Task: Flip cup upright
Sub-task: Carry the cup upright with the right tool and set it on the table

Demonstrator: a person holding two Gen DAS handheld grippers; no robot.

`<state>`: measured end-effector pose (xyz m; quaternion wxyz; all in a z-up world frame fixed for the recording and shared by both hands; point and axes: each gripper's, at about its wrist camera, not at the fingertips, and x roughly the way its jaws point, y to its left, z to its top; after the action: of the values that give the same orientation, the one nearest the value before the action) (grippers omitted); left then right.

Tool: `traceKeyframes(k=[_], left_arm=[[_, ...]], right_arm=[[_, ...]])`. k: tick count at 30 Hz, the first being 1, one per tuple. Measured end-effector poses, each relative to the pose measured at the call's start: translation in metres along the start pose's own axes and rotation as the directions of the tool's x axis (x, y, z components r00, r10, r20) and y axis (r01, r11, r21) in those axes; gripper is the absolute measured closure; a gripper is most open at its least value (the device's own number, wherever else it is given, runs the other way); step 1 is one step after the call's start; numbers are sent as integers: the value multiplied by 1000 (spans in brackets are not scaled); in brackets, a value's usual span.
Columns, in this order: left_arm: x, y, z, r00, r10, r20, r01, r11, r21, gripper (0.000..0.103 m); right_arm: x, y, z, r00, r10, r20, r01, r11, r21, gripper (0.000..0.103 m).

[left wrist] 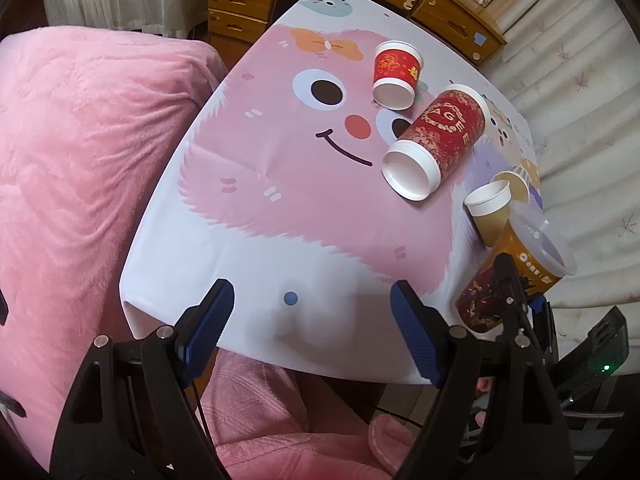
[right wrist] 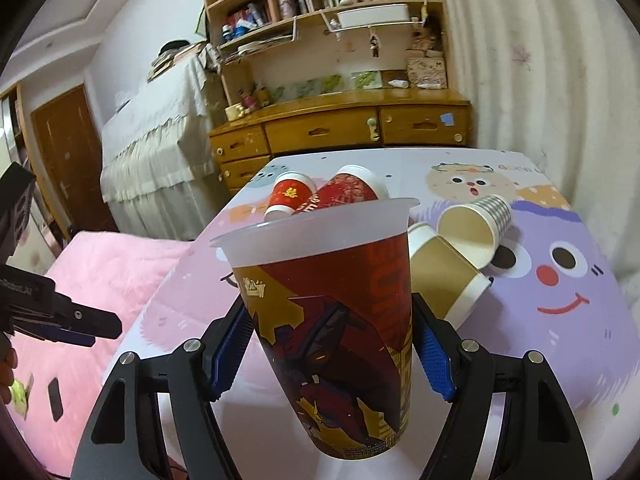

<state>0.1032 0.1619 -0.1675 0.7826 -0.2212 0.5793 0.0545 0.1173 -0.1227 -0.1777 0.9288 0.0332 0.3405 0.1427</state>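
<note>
A tall printed plastic cup (right wrist: 344,340) stands upright, mouth up, between my right gripper's (right wrist: 332,344) blue pads; the pads touch or nearly touch its sides. It also shows in the left wrist view (left wrist: 516,276), with the right gripper (left wrist: 510,300) around it at the table's right edge. My left gripper (left wrist: 312,320) is open and empty over the table's near edge. Other paper cups lie on their sides: a large red cup (left wrist: 436,140), a small red cup (left wrist: 396,72), a tan cup (right wrist: 444,276) and a striped cup (right wrist: 476,228).
The table (left wrist: 280,208) wears a pink and purple cartoon cloth. A pink blanket (left wrist: 80,160) lies left of it. A wooden dresser (right wrist: 340,132) with shelves stands behind, and a curtain (right wrist: 540,60) hangs to the right.
</note>
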Motion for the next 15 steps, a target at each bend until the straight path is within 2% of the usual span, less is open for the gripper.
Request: traceKeyframes(k=[4, 8, 15], left_arm=[[-1, -9, 0, 1000, 3, 4, -3, 999, 41, 25], [1, -16, -1, 1000, 10, -3, -10, 998, 70, 25], [1, -26, -3, 1000, 24, 0, -24, 993, 116, 25]], right_arm=[[-6, 1, -13, 999, -32, 21, 33, 999, -21, 27], [-8, -5, -22, 999, -2, 42, 3, 1000, -22, 27], [-7, -1, -26, 1000, 17, 24, -16, 999, -35, 27]])
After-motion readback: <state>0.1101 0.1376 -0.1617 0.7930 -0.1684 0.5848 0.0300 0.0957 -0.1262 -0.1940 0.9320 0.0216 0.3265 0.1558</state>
